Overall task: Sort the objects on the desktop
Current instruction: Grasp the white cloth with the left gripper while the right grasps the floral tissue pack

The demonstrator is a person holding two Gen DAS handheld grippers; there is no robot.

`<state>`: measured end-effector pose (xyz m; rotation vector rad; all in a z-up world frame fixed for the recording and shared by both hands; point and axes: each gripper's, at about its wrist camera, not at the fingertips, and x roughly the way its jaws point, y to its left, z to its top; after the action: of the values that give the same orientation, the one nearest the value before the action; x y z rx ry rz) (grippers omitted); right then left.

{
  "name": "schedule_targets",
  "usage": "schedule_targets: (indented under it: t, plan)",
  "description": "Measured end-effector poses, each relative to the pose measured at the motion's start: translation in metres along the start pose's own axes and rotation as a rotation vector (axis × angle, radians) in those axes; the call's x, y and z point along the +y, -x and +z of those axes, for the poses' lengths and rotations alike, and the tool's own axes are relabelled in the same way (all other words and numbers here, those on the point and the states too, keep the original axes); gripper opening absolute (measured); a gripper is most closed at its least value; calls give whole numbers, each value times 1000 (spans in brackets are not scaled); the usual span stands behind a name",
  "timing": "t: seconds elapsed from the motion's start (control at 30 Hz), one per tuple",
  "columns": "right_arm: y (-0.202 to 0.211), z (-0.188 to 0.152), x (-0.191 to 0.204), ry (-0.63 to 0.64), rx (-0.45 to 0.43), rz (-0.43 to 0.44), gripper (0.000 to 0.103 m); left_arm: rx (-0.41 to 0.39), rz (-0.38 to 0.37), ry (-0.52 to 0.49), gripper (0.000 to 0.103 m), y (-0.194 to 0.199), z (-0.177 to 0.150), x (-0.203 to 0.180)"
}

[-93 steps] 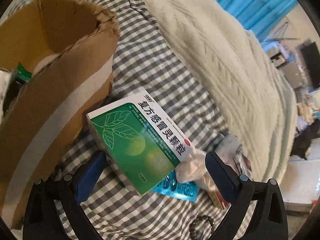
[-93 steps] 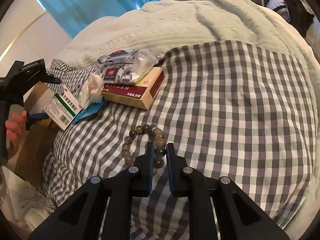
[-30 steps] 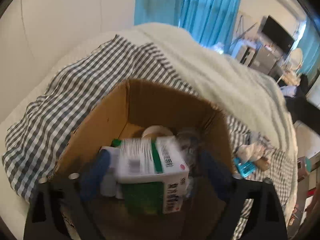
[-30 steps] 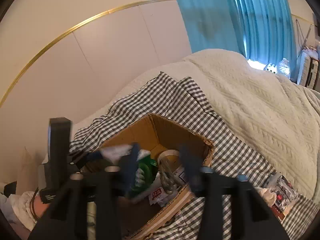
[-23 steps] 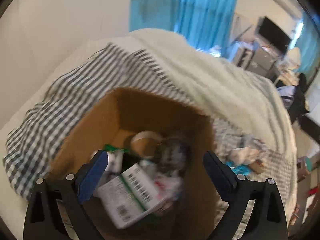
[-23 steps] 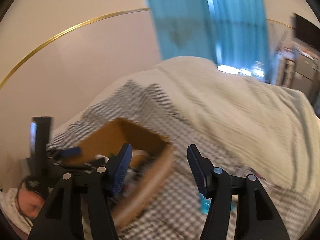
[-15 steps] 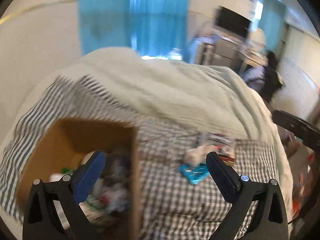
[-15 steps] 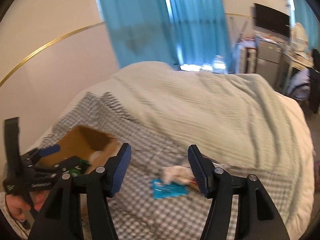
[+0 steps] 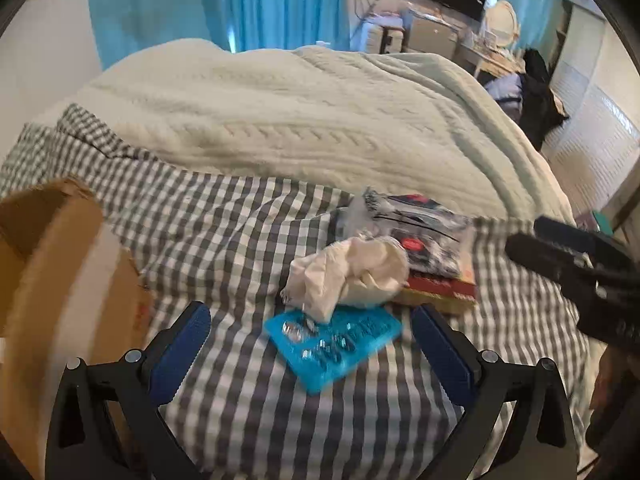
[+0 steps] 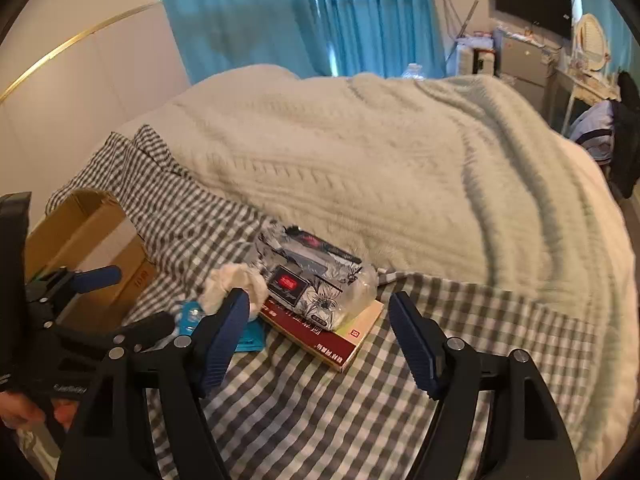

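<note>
Left tongs [image 9: 306, 338] are hanging wide apart and empty above a blue blister pack [image 9: 334, 340] on the checked bed [image 9: 224, 240]; right tongs [image 10: 320, 332], also empty, are opening over a red book [image 10: 332, 340].

Both tools are built alike: matte black plastic frames with triangular cut-outs, branching into two angled arms that end in long blue ribbed pads. The left gripper [image 9: 306, 344] shows a round silver screw at each arm joint, four in all, two to a side. The right gripper [image 10: 318, 330] carries the same silver screws near its blue fingers [image 10: 224, 336]. Seen from the right wrist view, the left tool's black body bears small pale lettering, too blurred to read, with a person's hand [image 10: 24, 412] partly visible behind it.
</note>
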<state>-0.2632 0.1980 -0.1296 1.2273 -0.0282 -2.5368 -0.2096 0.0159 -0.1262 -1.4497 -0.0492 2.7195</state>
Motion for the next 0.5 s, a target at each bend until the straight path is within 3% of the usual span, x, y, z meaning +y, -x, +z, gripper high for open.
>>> schedule_targets:
  t: [0.2, 0.27, 0.37, 0.4, 0.43, 0.47, 0.5]
  plan:
    - [-47, 10, -15, -14, 15, -2, 73, -8, -48, 74, 103, -45, 6, 12]
    - [-62, 13, -20, -38, 31, 8, 73, 15, -32, 84, 103, -57, 6, 11]
    - [-81, 13, -22, -63, 73, 32, 73, 50, -73, 105, 99, -70, 5, 14]
    - [-85, 11, -22, -71, 91, 37, 70, 68, -80, 89, 95, -74, 3, 13]
    - [-89, 8, -23, -76, 109, 29, 56, 84, -79, 73, 78, -77, 2, 12]
    - [-92, 6, -23, -72, 117, 27, 49, 111, -77, 55, 54, -81, 1, 11]
    - [-92, 4, -23, -63, 123, 20, 33, 125, -84, 49, 43, -83, -1, 11]
